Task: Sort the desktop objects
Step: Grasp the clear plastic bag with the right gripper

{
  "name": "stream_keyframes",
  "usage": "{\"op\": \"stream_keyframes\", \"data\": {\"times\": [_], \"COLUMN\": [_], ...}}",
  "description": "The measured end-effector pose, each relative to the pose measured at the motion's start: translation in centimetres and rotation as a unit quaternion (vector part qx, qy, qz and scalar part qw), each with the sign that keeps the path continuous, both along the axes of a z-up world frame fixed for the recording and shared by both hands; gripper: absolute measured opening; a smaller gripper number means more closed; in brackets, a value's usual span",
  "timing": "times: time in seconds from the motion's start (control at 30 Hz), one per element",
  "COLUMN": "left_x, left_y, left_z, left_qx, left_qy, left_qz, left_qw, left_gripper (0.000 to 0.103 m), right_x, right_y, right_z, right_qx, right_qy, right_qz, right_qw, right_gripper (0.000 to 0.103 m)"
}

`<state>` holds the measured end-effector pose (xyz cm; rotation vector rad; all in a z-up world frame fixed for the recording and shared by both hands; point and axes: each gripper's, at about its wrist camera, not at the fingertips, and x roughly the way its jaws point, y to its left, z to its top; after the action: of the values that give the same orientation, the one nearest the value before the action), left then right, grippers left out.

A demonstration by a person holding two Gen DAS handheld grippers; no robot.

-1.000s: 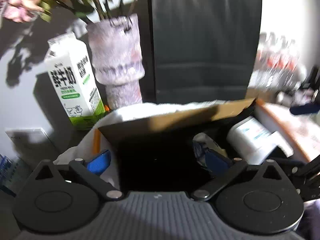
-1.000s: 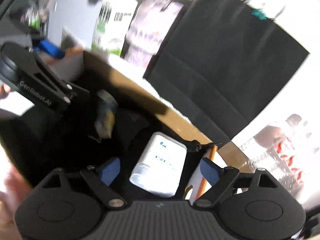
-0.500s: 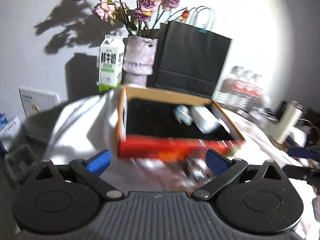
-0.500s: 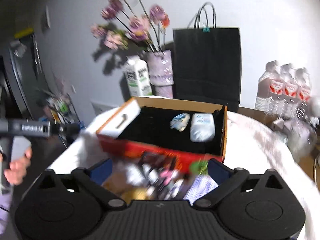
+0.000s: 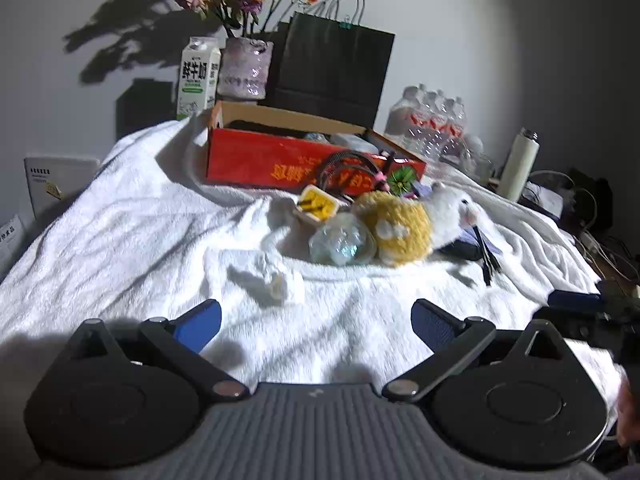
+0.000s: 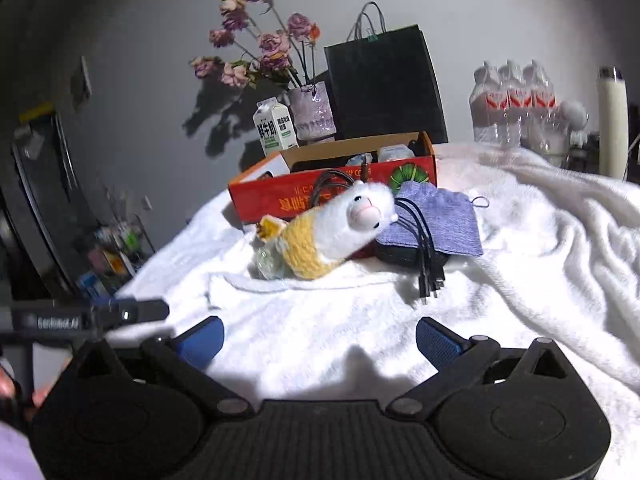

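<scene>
**Both grippers empty over the white towel**

We hold the left gripper (image 5: pixel 316 322) spread wide, nothing between its blue pads; a crumpled white tissue (image 5: pixel 276 278) lies just ahead of them. Beyond sits the pile: a clear crinkled plastic wrapper (image 5: pixel 342 244), a yellow-and-white plush alpaca (image 5: pixel 404 226) and a bundle of black cables (image 5: pixel 486 258). Our right gripper (image 6: pixel 320 340), its jaws just opened wide, grips nothing either. Past its fingers the alpaca leans against a blue fabric pouch (image 6: pixel 436 224), before the open red cardboard box (image 6: pixel 304 198).
</scene>
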<state>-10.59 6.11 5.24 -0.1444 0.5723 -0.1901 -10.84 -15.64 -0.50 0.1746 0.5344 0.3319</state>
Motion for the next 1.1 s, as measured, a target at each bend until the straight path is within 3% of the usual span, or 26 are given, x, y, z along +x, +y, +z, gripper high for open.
{"op": "stream_keyframes", "data": {"times": [0.07, 0.13, 0.2, 0.27, 0.3, 0.53, 0.67, 0.73, 0.9, 0.97, 1.1], "left_x": [0.6, 1.3, 1.6, 2.4, 2.9, 6.1, 7.5, 7.9, 8.2, 7.8, 7.1], "left_y": [0.2, 0.3, 0.2, 0.3, 0.4, 0.8, 1.4, 1.6, 1.7, 2.0, 3.1], "left_z": [-0.4, -0.8, -1.4, -1.8, -2.0, -3.0, -3.6, -4.1, -4.2, -3.6, -2.5], "left_qx": [-0.01, -0.009, 0.002, 0.015, 0.016, 0.028, 0.018, 0.015, 0.007, 0.004, 0.005], "left_qy": [0.003, 0.004, 0.002, 0.003, 0.004, 0.017, 0.031, 0.038, 0.048, 0.049, 0.04], "left_qz": [0.005, 0.006, 0.008, 0.014, 0.014, 0.017, 0.018, 0.017, 0.003, 0.007, 0.023], "left_qw": [0.9999, 0.9999, 1.0, 0.9998, 0.9998, 0.9993, 0.9992, 0.999, 0.9988, 0.9988, 0.9989], "left_gripper": [0.102, 0.093, 0.09, 0.082, 0.079, 0.077, 0.071, 0.057, 0.024, 0.018, 0.014], "right_x": [-0.3, -0.4, 0.4, 1.7, 2.4, 6.2, 8.5, 9.3, 10.7, 11.4, 12.7], "right_y": [0.4, 0.8, 1.6, 2.6, 3.3, 8.1, 9.8, 10.5, 12.2, 12.9, 14.6], "right_z": [0.2, 0.6, 0.7, 0.5, 0.3, -0.4, -0.7, -1.0, -1.5, -1.8, -2.2], "right_qx": [-0.005, -0.003, -0.012, -0.028, -0.039, -0.11, -0.123, -0.132, -0.178, -0.215, -0.267], "right_qy": [-0.02, -0.048, -0.052, -0.042, -0.041, -0.073, -0.074, -0.079, -0.09, -0.077, -0.05], "right_qz": [0.009, 0.021, 0.029, 0.045, 0.055, 0.096, 0.109, 0.115, 0.11, 0.103, 0.111], "right_qw": [1.0, 0.999, 0.998, 0.998, 0.997, 0.987, 0.984, 0.981, 0.974, 0.968, 0.956], "right_gripper": [0.095, 0.092, 0.081, 0.062, 0.06, 0.058, 0.056, 0.055, 0.04, 0.027, 0.029]}}
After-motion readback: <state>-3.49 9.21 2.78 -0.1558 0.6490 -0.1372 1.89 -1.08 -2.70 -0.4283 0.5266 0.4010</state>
